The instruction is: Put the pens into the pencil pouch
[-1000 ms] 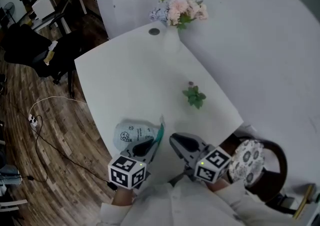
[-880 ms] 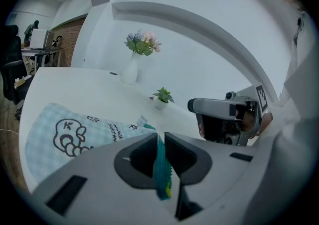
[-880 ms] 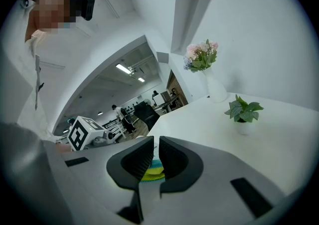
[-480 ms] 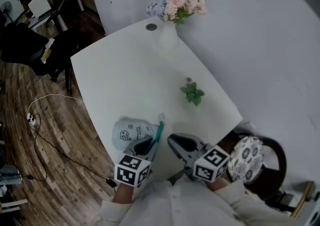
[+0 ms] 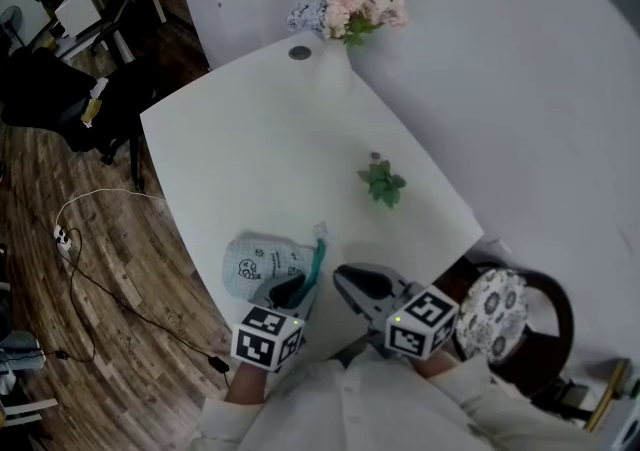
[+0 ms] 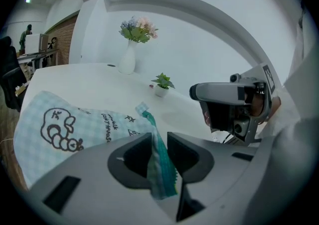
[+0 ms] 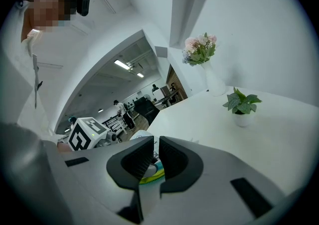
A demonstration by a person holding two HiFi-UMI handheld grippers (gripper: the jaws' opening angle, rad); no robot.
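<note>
A pale blue checked pencil pouch [image 5: 258, 264] with a cartoon print lies near the white table's [image 5: 260, 159] front edge. Its teal zipper edge [image 6: 158, 161] stands up between the jaws of my left gripper [image 5: 291, 291]. Those jaws are opening, and the pads seem to have eased off the fabric. My right gripper [image 5: 350, 282] hangs just right of the pouch and apart from it. It is shut on a thin white thing [image 7: 148, 189], seemingly a pen, that runs back toward the camera. Whatever is inside the pouch is hidden.
A white vase of pink flowers [image 5: 340, 34] and a dark round disc [image 5: 299, 53] stand at the table's far corner. A small potted plant [image 5: 381, 183] sits mid-right. A chair with a floral cushion [image 5: 495, 314] is at my right; a cable [image 5: 90, 269] lies on the wooden floor at left.
My left gripper has sunk a little toward the table with the pouch's teal edge between its jaws. The right gripper has stayed where it was.
</note>
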